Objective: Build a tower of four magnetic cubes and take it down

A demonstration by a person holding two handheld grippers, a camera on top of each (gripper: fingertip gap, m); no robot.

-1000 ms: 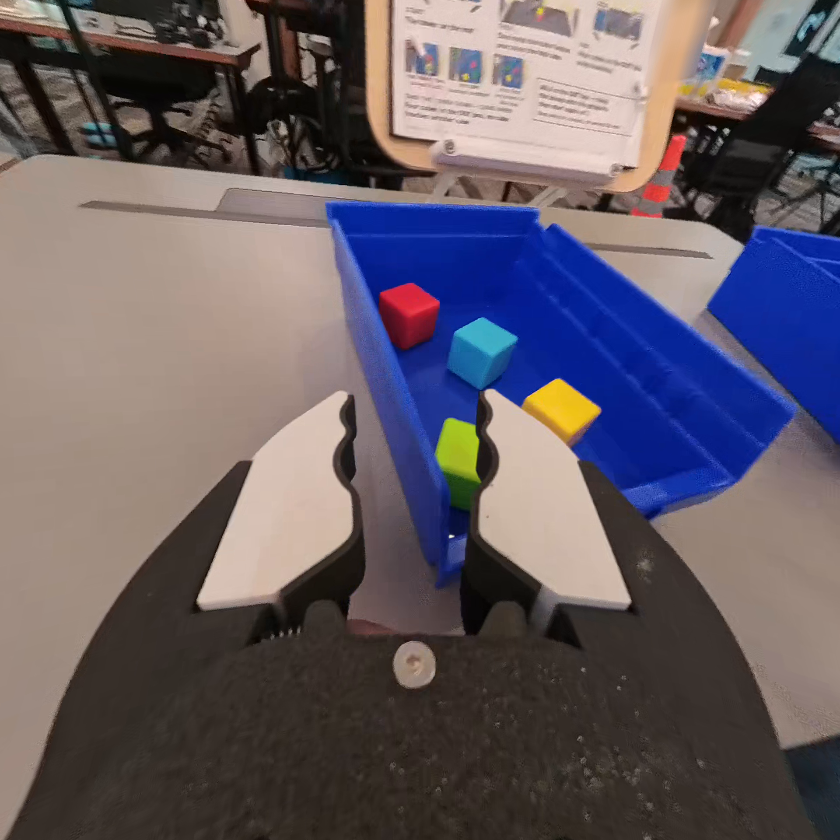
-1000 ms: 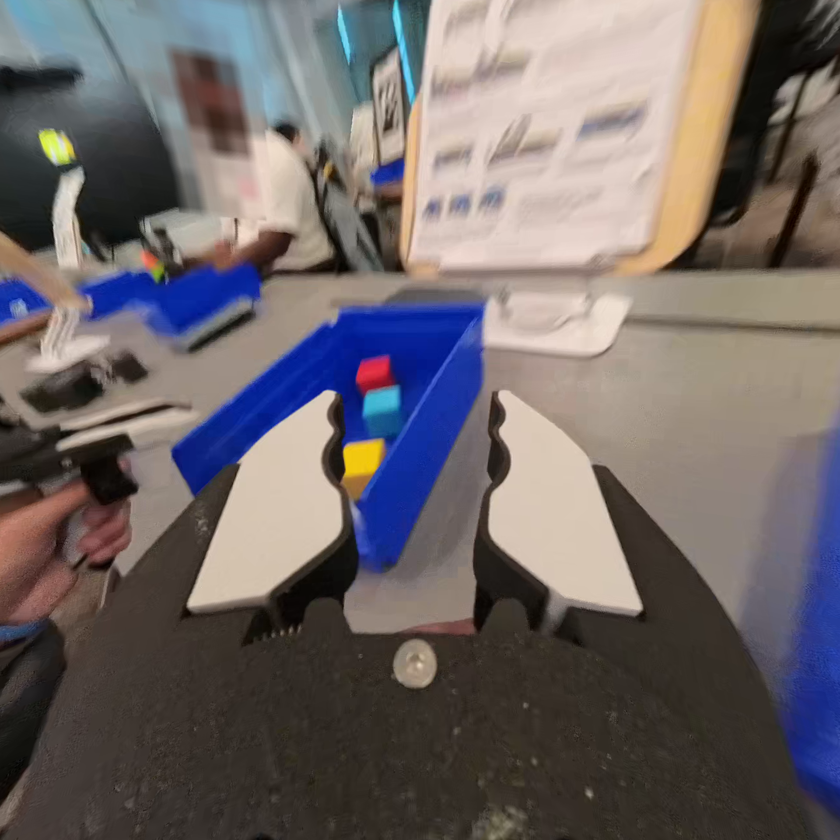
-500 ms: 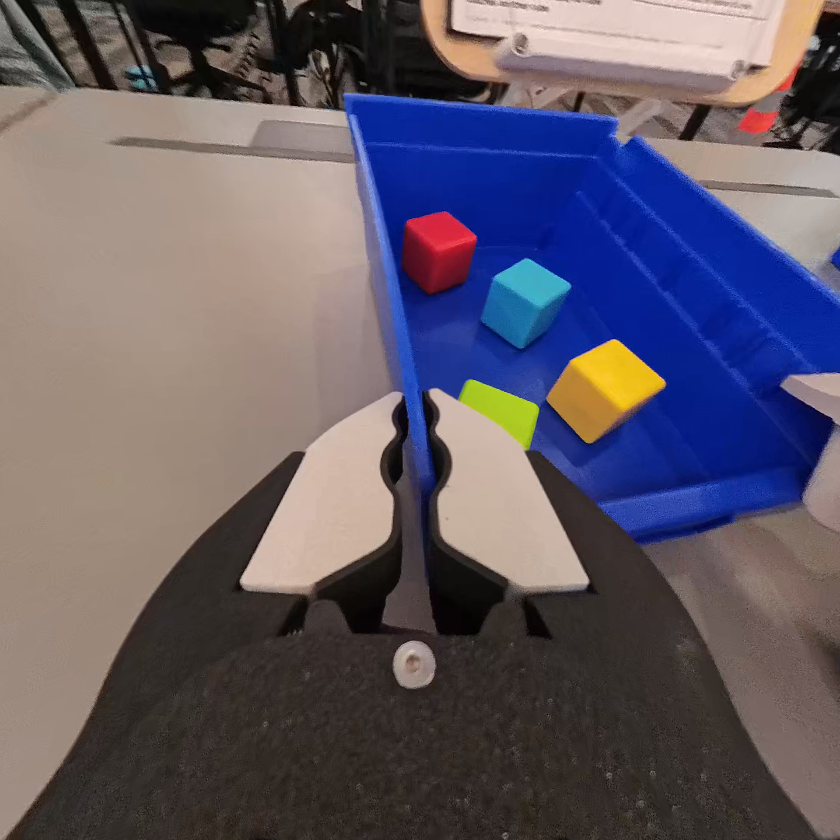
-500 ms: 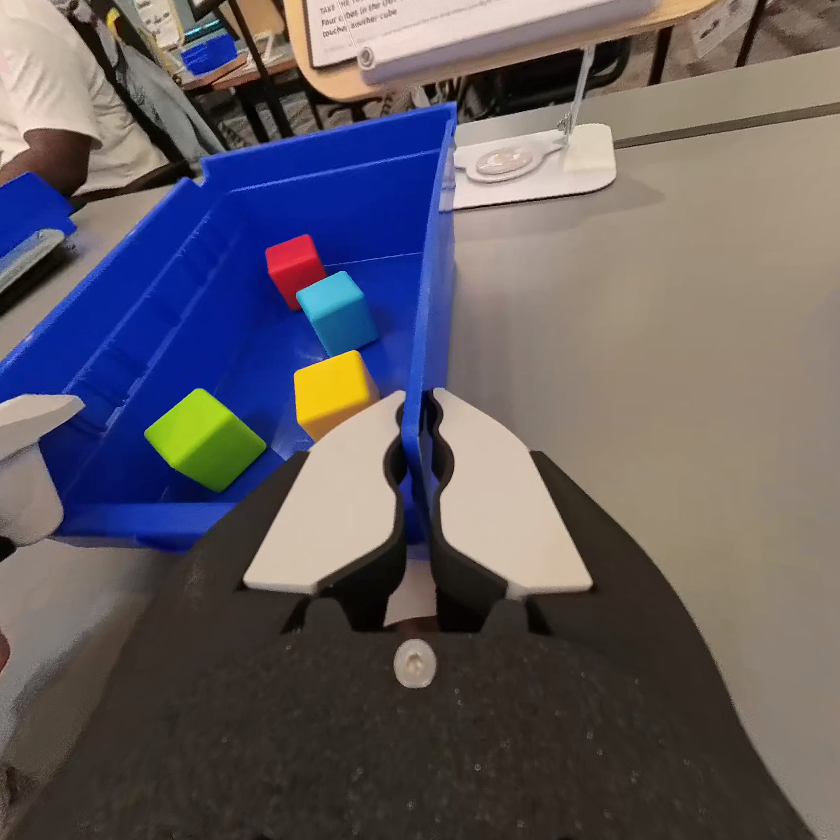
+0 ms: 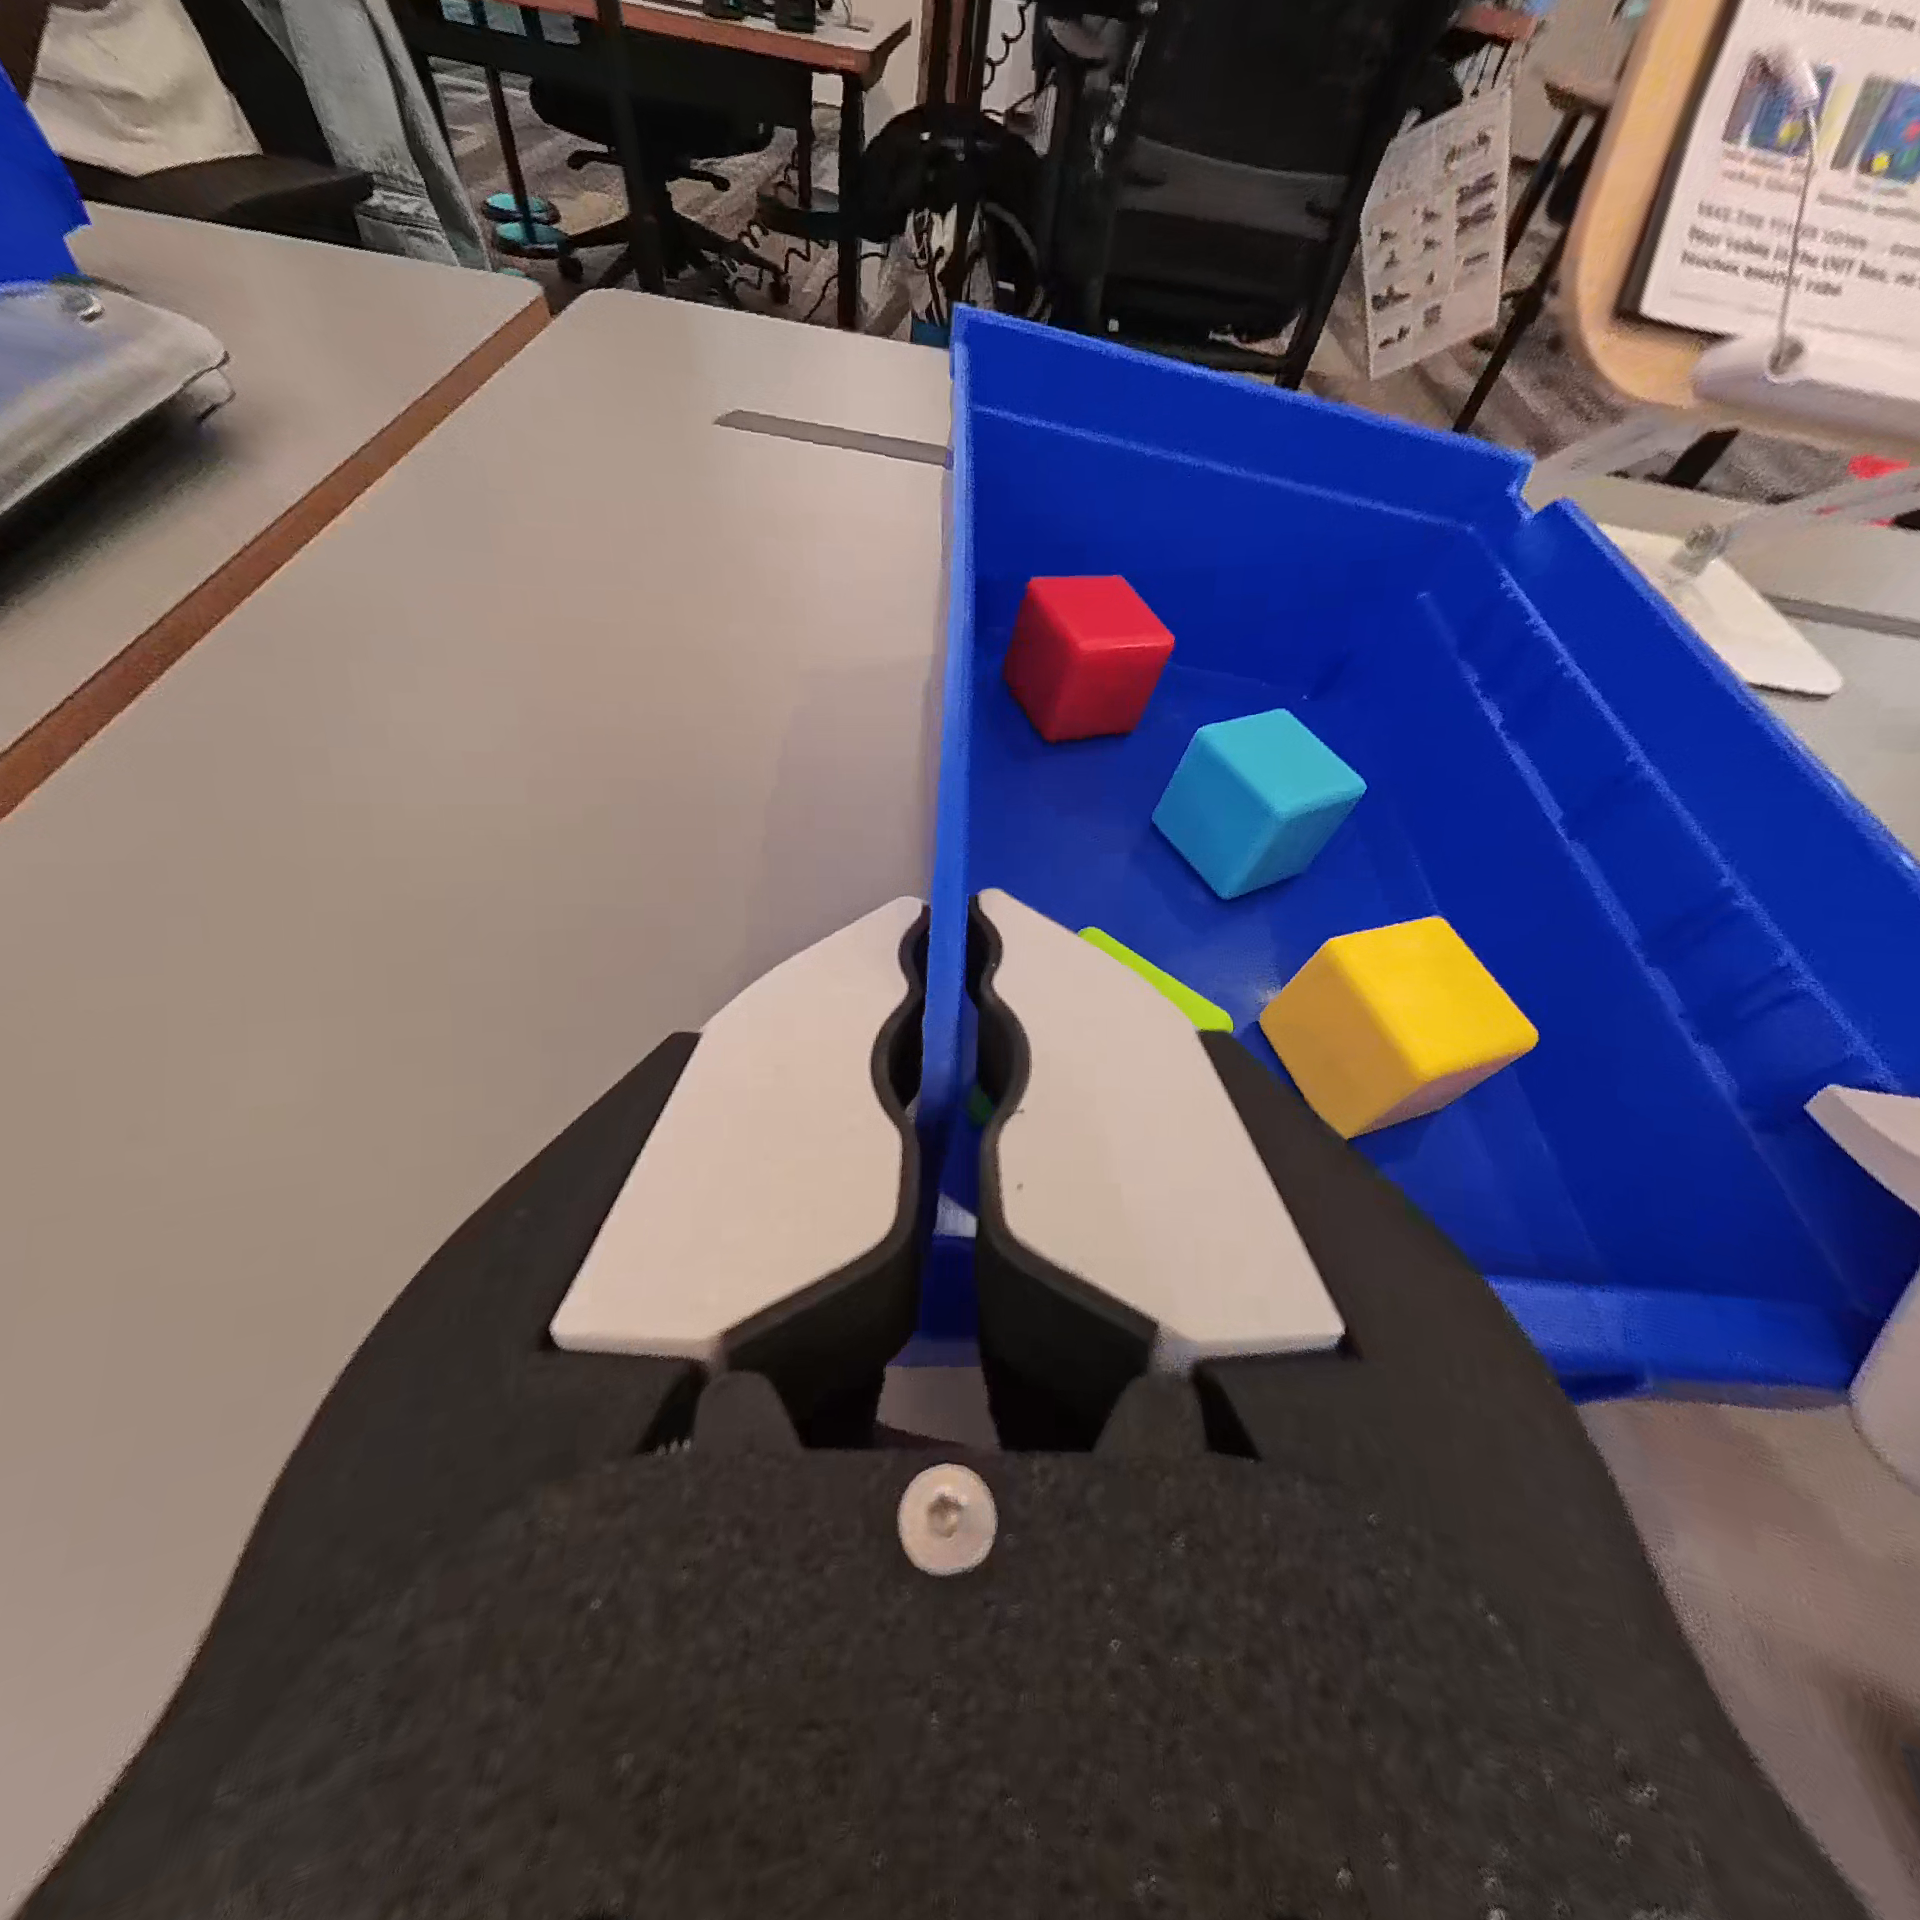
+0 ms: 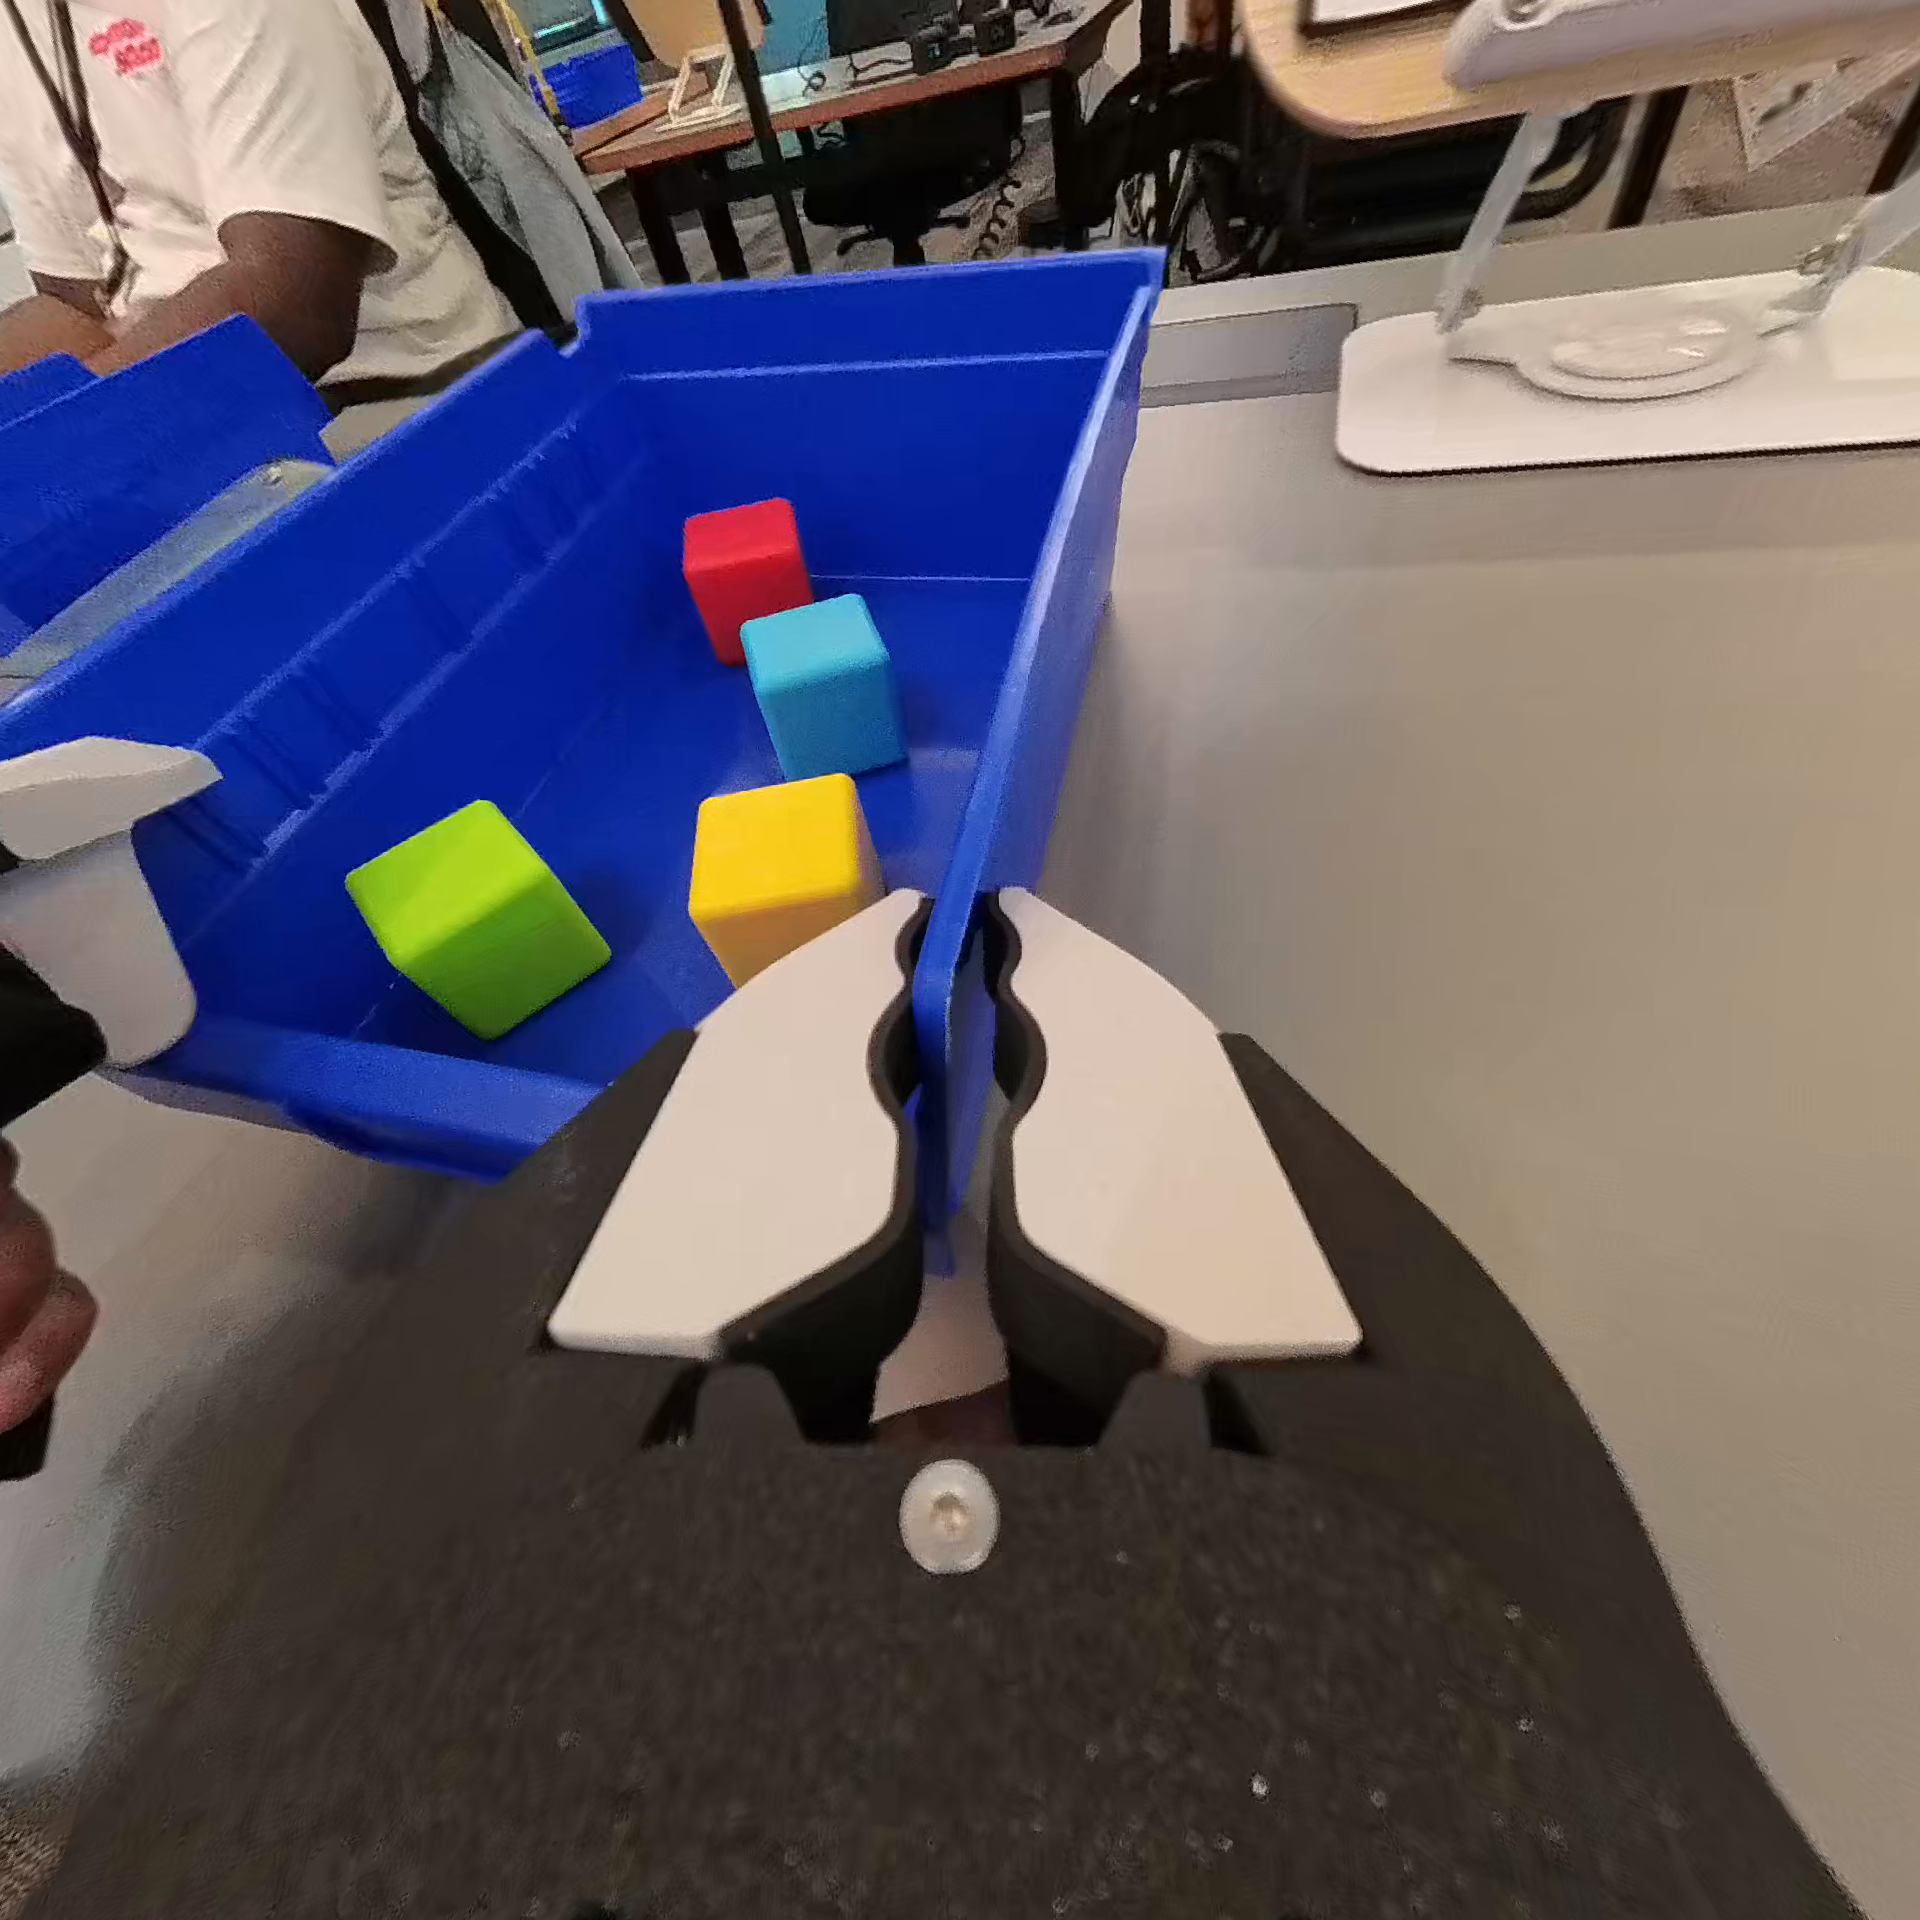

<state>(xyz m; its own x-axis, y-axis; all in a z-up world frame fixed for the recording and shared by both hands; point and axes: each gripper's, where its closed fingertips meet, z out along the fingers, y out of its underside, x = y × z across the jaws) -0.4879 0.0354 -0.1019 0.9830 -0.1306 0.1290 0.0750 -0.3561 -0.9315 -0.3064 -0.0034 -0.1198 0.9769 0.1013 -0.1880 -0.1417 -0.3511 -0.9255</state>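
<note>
Four magnetic cubes lie loose on the floor of a blue bin (image 5: 1704, 935), none stacked. In the left wrist view the red cube (image 5: 1086, 655) sits just above centre, close to the bin's left wall; the cyan cube (image 5: 1257, 800) lies below and right of it, and the yellow cube (image 5: 1397, 1023) lower right again. Only a sliver of the green cube (image 5: 1158, 979) shows past the finger at centre. In the right wrist view the red cube (image 6: 746, 571) and cyan cube (image 6: 826, 686) overlap near upper centre, the yellow cube (image 6: 779, 868) sits just below them near the right wall, and the green cube (image 6: 478, 914) lies apart at centre left.

The left hand-held gripper (image 5: 945, 925) is clamped on the bin's left side wall, one finger outside, one inside. The right hand-held gripper (image 6: 956, 914) is likewise closed on the blue bin (image 6: 1081, 540), pinching its right side wall. The left hand-held gripper (image 6: 83, 894) also shows at the left edge of the right wrist view, at the bin's opposite wall.

The bin's near end appears lifted off the grey bench (image 5: 468, 779). A white stand base (image 6: 1621, 395) rests on the bench at upper right of the right wrist view, and a person in a white shirt (image 6: 208, 156) is at upper left.
</note>
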